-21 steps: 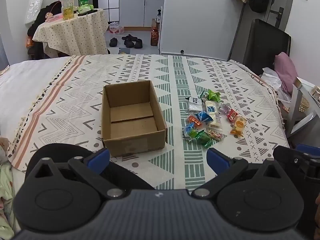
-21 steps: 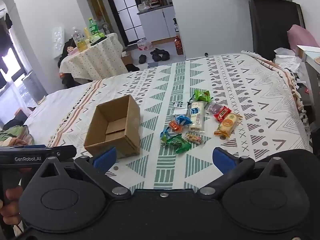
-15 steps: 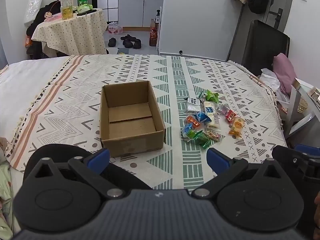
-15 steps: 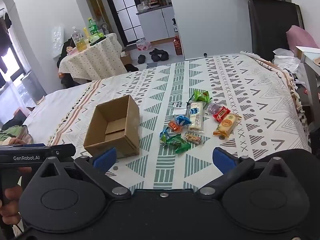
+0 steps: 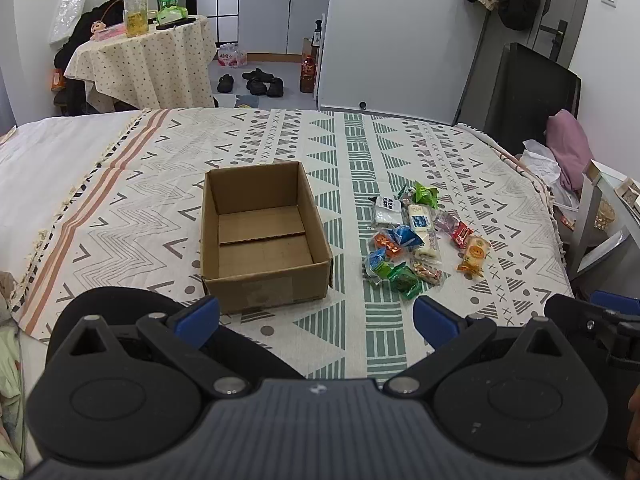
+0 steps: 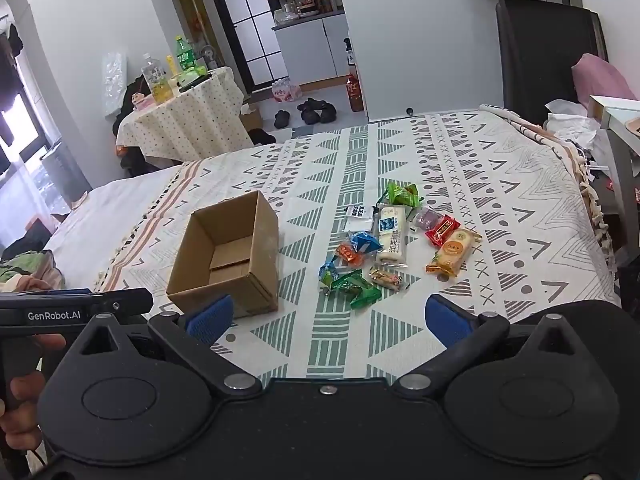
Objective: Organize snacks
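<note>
**Mia:** Where is the box?

**Ben:** The brown cardboard box (image 5: 264,240) sits on the bed (image 5: 120,184), on the cloth with zigzags and triangles. Its top is open and there is nothing in it.

**Mia:** And the snacks?

**Ben:** The snacks (image 5: 420,236) lie in a small pile on the bed, just to the right of the box and not touching it. There is a long white bar (image 6: 392,234), a green packet (image 6: 404,194) at the far end, a red one (image 6: 442,230), and an orange cookie packet (image 6: 454,252) on the right side. Some green candies (image 6: 356,288) lie nearest to us.

**Mia:** What are the tools doing?

**Ben:** The left tool (image 5: 316,318) is spread wide with nothing in it. It hangs over the near edge of the bed, in front of the box. The right tool (image 6: 328,320) is spread wide too, holding nothing, and it points at the snack pile.
</note>
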### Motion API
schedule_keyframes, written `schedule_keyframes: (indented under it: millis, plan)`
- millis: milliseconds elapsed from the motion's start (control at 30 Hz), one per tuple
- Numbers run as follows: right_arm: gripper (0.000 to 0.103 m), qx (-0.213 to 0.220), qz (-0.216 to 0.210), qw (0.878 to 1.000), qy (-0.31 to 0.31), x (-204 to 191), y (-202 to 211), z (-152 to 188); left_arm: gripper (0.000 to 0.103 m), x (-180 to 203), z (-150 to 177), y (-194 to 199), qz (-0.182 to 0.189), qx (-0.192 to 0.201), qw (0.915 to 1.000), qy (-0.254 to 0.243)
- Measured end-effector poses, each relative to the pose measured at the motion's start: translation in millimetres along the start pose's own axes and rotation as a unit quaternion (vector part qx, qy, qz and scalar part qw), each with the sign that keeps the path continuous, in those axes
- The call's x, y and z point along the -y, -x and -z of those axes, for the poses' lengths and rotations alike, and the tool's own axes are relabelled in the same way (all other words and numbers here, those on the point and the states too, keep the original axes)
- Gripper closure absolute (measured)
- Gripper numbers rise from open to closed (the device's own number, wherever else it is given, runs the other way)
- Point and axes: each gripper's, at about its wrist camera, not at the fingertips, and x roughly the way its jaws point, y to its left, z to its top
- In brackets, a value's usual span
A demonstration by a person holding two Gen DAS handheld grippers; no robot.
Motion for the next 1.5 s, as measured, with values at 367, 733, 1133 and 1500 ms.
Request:
schedule_keyframes:
  millis: [367, 733, 1133, 1500]
  plan:
    - [0.0, 0.001, 0.0, 1.0, 0.0, -1.7, 1.7, -1.9, 0.0, -0.4, -2.2, 2.4, -0.001, 0.0, 1.0, 0.005]
    - [0.0, 0.003, 0.0, 1.0, -0.001, -0.6, 2.1, -0.6, 0.0, -2.8, -2.9, 4.2, 0.002, 0.0, 1.0, 0.003]
    - [0.0, 0.003, -0.002, 1.0, 0.001, -1.0, 2.2, 0.1, 0.0, -1.8, -2.9, 4.7, 0.001, 0.0, 1.0, 0.003]
    - [0.0, 0.004, -0.002, 1.0, 0.001, -0.9, 2.5, -0.4, 0.0, -1.2, -2.0, 4.8, 0.001, 0.0, 1.0, 0.002]
